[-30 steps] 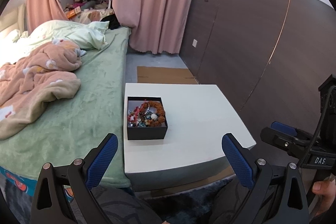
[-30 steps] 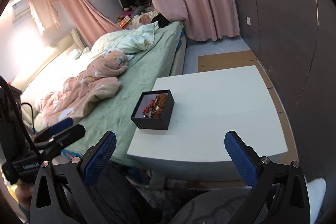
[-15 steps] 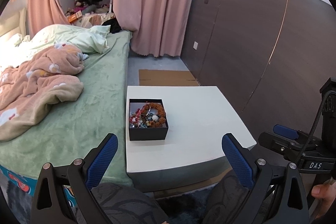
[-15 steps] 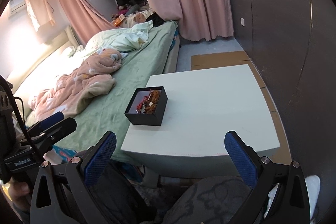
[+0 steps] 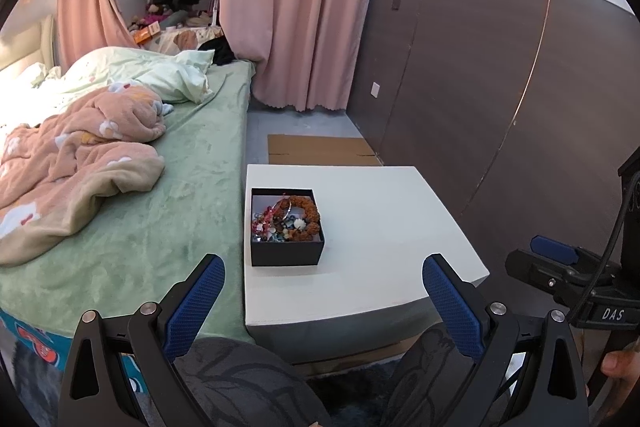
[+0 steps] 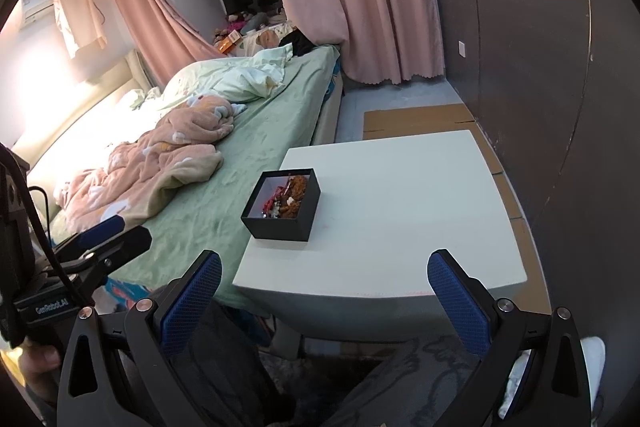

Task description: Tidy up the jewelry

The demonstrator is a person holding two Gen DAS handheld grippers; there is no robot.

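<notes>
A black open box [image 5: 286, 254] stands on the left side of a white low table [image 5: 384, 227]. It holds a tangle of jewelry [image 5: 289, 215]: a brown bead bracelet, red and blue pieces, a white flower. The box also shows in the right wrist view [image 6: 280, 225], with the jewelry [image 6: 289, 195] inside. My left gripper [image 5: 323, 271] is open and empty, held short of the table's near edge. My right gripper [image 6: 325, 269] is open and empty, also in front of the table [image 6: 400, 211]. Each gripper shows at the edge of the other's view.
A bed with a green sheet [image 5: 152, 211] and a pink blanket [image 5: 76, 155] runs along the table's left side. A dark panelled wall [image 5: 500, 87] is on the right. Flat cardboard [image 5: 320, 149] lies on the floor behind the table. Pink curtains [image 5: 296, 7] hang at the back.
Both views have shifted slightly; the table and box sit a little differently in frame. Both grippers stay open and empty. The box has not moved on the table.
</notes>
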